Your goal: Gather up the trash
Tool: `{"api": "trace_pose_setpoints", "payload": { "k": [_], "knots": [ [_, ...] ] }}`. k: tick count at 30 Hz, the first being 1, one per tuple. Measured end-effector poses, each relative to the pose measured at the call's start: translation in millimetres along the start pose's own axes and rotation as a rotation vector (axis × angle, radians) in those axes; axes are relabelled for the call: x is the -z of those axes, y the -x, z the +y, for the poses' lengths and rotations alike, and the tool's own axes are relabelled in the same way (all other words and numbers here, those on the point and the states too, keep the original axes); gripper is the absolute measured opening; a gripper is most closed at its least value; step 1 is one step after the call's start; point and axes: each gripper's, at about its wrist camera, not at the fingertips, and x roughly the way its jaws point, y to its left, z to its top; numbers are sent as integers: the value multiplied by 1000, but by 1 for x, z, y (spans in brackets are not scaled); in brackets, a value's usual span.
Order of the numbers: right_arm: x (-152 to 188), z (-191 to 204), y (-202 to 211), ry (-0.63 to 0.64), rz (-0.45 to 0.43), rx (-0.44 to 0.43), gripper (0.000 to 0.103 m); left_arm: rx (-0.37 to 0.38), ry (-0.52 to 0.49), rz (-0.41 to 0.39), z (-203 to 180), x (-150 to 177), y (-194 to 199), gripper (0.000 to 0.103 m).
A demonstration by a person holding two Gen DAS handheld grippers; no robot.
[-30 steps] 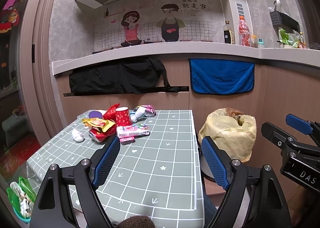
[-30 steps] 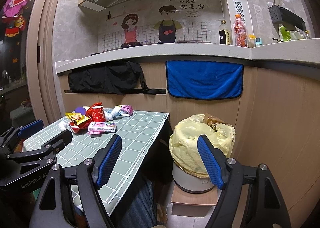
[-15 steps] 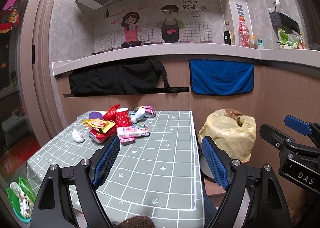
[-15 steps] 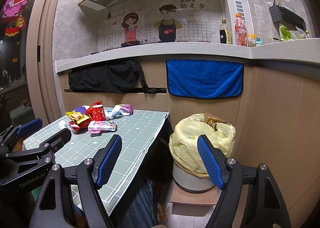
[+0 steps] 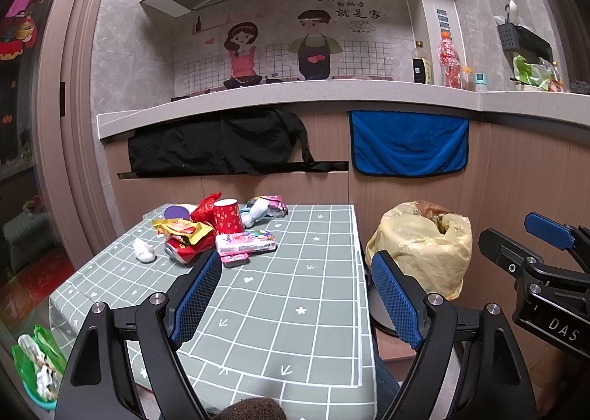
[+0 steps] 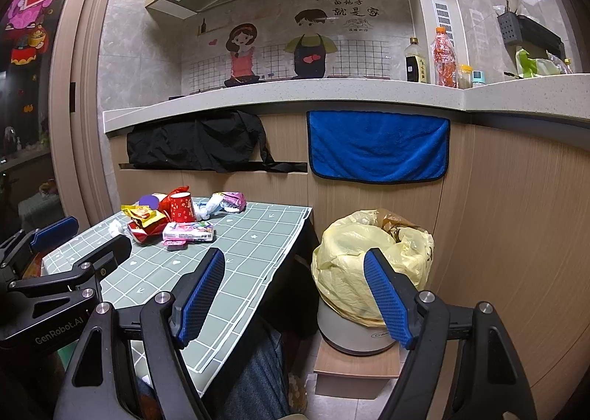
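We hold our left gripper [image 5: 297, 291] over the near part of the grey-green grid-patterned tablecloth [image 5: 295, 294], its blue-padded jaws spread wide with nothing between them. Our right gripper [image 6: 295, 291] is likewise wide apart and empty, its left finger over the cloth's right edge, its right finger in front of the bin.

Ahead and left of the left gripper, the trash sits in a heap: a pink rectangular tissue packet [image 5: 245, 241] nearest, a crushed red can [image 5: 184, 250] just left of it under a yellow snack wrapper [image 5: 182, 228], and a crumpled white tissue [image 5: 143, 250] further left, apart from the pile. Behind these stands a red paper cup [image 5: 227, 216].

Ahead and right of both grippers, beside the table, is the round white bin lined with a yellow plastic bag [image 6: 354, 257], resting on a low wooden stand [image 6: 354, 364]. Beyond it hangs a blue towel [image 6: 378, 145] under the pale countertop [image 6: 295, 90].
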Motion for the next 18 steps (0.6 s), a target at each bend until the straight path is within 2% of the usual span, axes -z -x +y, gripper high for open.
{"api": "trace_pose_setpoints", "payload": {
  "k": [18],
  "knots": [
    [1, 2, 0, 5, 5, 1, 76, 1, 1, -2, 1, 2, 1, 83]
  ]
}}
